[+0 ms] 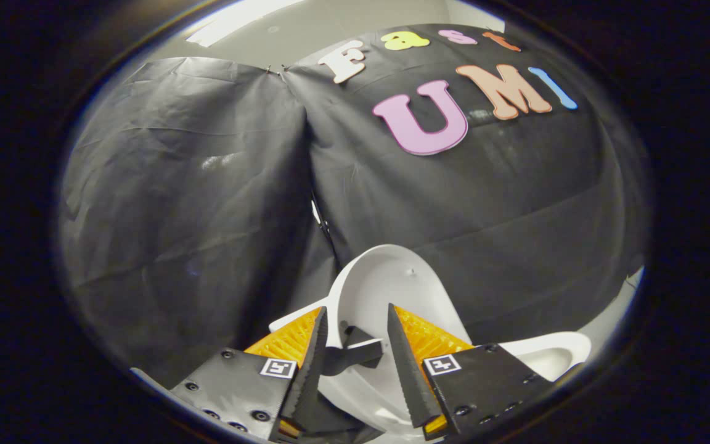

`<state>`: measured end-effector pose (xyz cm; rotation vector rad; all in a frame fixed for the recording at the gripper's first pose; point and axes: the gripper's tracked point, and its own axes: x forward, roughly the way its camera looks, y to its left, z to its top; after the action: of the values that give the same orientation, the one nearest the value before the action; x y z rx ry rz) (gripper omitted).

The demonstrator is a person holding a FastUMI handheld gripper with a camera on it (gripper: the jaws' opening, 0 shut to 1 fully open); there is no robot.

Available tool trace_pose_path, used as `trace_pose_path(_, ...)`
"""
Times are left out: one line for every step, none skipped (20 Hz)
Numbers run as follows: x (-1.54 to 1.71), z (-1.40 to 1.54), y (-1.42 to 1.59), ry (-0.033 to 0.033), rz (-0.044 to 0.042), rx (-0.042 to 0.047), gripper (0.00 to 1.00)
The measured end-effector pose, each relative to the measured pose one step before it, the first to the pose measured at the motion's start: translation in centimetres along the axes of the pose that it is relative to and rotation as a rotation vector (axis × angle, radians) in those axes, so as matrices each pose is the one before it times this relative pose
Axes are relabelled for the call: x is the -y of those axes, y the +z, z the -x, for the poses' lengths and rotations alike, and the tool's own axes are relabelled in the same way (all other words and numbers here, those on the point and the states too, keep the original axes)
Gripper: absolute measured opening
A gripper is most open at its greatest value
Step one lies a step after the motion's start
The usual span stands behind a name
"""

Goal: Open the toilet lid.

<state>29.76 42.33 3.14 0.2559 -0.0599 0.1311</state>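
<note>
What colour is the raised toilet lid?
White: the toilet lid shows plainly in the gripper view, raised just beyond the open jaws of the gripper.

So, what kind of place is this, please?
Probably a mock bathroom set up in a recording booth: a white toilet lid stands raised above the toilet bowl, and black cloth forms the walls. The gripper is open before the lid.

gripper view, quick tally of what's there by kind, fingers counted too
toilet lid, raised, just beyond the fingertips: 1
toilet bowl: 1
gripper fingers, apart: 2
black cloth wall: 1
total: 5
</note>
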Motion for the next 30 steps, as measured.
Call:
trace_pose_path(1.305,0.303,1.177,-0.01798,0.02391,0.02038,0.75)
trace_pose_path(1.437,0.419,1.017,-0.02038,0.02606,0.01875,0.82)
trace_pose_path(1.501,0.451,1.016,-0.01921,0.02036,0.0185,0.9)
trace_pose_path(1.759,0.263,1.298,-0.02408,0.02236,0.02181,0.9)
trace_pose_path(1.763,0.319,1.138,-0.02457,0.0203,0.01842,0.92)
trace_pose_path(2.034,0.296,0.961,-0.02998,0.01988,0.01631,0.93)
trace_pose_path(1.905,0.321,1.044,-0.02862,0.02002,0.01684,0.94)
trace_pose_path(1.94,0.319,1.043,-0.02705,0.01687,0.01655,0.94)
trace_pose_path(1.838,0.275,0.927,-0.02246,0.01467,0.01634,0.94)
trace_pose_path(1.782,0.408,0.968,-0.02084,0.01887,0.0184,0.94)
trace_pose_path(1.761,0.29,0.921,-0.01796,0.01888,0.01736,0.94)
trace_pose_path(1.951,0.252,0.847,-0.01986,0.01568,0.01404,0.94)
trace_pose_path(1.864,0.357,0.605,-0.01579,0.01576,0.00943,0.94)
trace_pose_path(1.794,0.505,0.434,-0.01084,0.01627,0.00457,0.94)
trace_pose_path(1.853,0.534,0.384,-0.01534,0.01719,0.00141,0.94)
trace_pose_path(2.335,0.542,0.288,-0.02552,0.01755,-0.00073,0.94)
trace_pose_path(1.882,0.486,0.24,-0.02299,0.01028,-0.00261,0.94)
trace_pose_path(1.87,0.512,-0.026,-0.01727,0.00754,-0.00691,0.94)
trace_pose_path(1.729,0.551,-0.133,-0.01562,0.00436,-0.00654,0.94)
trace_pose_path(1.692,0.572,-0.227,-0.01459,0.00295,-0.0073,0.94)
trace_pose_path(1.47,0.633,-0.213,-0.01259,0.00187,-0.00874,0.94)
trace_pose_path(1.433,0.373,-0.295,-0.00812,0.001,-0.00689,0.94)
trace_pose_path(0.959,0.455,-0.133,-0.00358,-0.00378,-0.00509,0.94)
trace_pose_path(1.024,0.391,-0.266,0.00504,-0.00731,-0.0067,0.94)
trace_pose_path(0.568,0.407,-0.154,0.01328,-0.00294,-0.00576,0.94)
trace_pose_path(0.48,0.412,-0.379,0.01355,-0.00207,-0.00662,0.94)
trace_pose_path(0.608,0.353,-0.232,0.0066,0.00546,-0.00632,0.94)
trace_pose_path(0.636,0.168,-0.354,0.0069,0.00515,-0.00897,0.94)
trace_pose_path(0.538,0.249,-0.341,0.00714,0.00444,-0.00676,0.94)
trace_pose_path(0.427,0.325,-0.235,0.00648,0.0022,-0.01121,0.94)
